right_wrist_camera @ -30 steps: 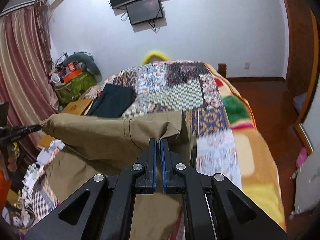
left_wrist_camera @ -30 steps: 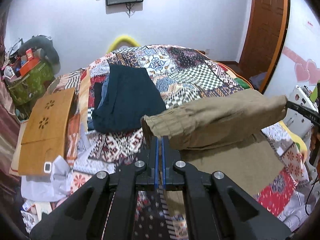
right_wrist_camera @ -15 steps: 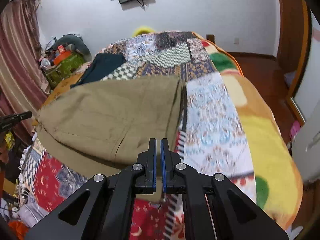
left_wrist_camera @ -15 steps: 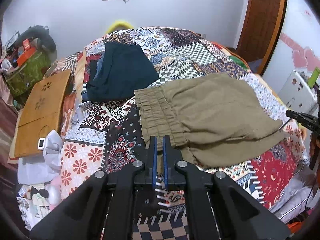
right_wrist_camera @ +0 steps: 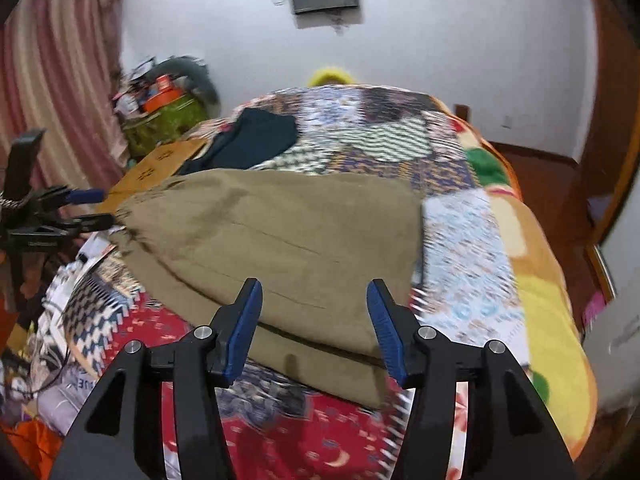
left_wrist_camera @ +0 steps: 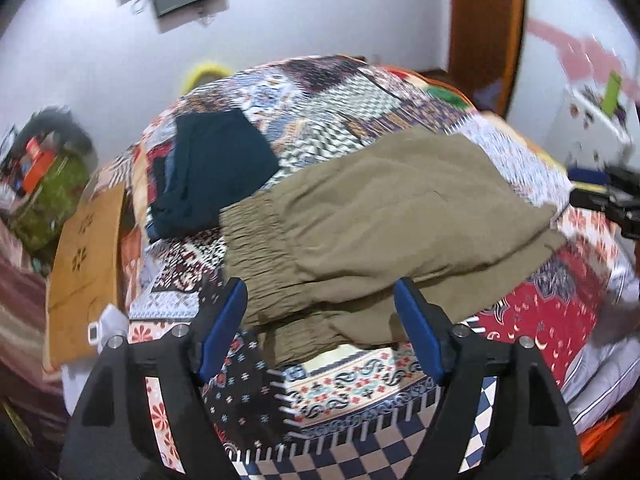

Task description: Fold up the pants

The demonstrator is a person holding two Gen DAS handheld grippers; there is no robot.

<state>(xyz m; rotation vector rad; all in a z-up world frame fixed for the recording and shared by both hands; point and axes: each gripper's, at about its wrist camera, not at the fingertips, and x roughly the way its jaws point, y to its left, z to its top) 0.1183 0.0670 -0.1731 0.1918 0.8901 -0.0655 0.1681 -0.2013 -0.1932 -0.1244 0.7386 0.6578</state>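
Observation:
The khaki pants [left_wrist_camera: 384,216] lie folded in layers on the patchwork quilt [left_wrist_camera: 360,92], elastic waistband toward the left. My left gripper [left_wrist_camera: 322,320] is open and empty, its blue pads on either side of the near waistband edge, just above it. In the right wrist view the pants [right_wrist_camera: 288,232] lie flat and my right gripper [right_wrist_camera: 314,322] is open and empty over their near folded edge. The other gripper shows at each view's side edge.
A folded dark navy garment [left_wrist_camera: 212,176] lies beyond the pants toward the pillows. A wooden board [left_wrist_camera: 86,256] and clutter sit left of the bed. A door [left_wrist_camera: 484,12] and white box [left_wrist_camera: 588,120] stand right. The quilt's far side [right_wrist_camera: 540,280] drops to the floor.
Both grippers lowered the folded half onto the bed, then opened and let go of the pants. The pants now rest folded on the quilt.

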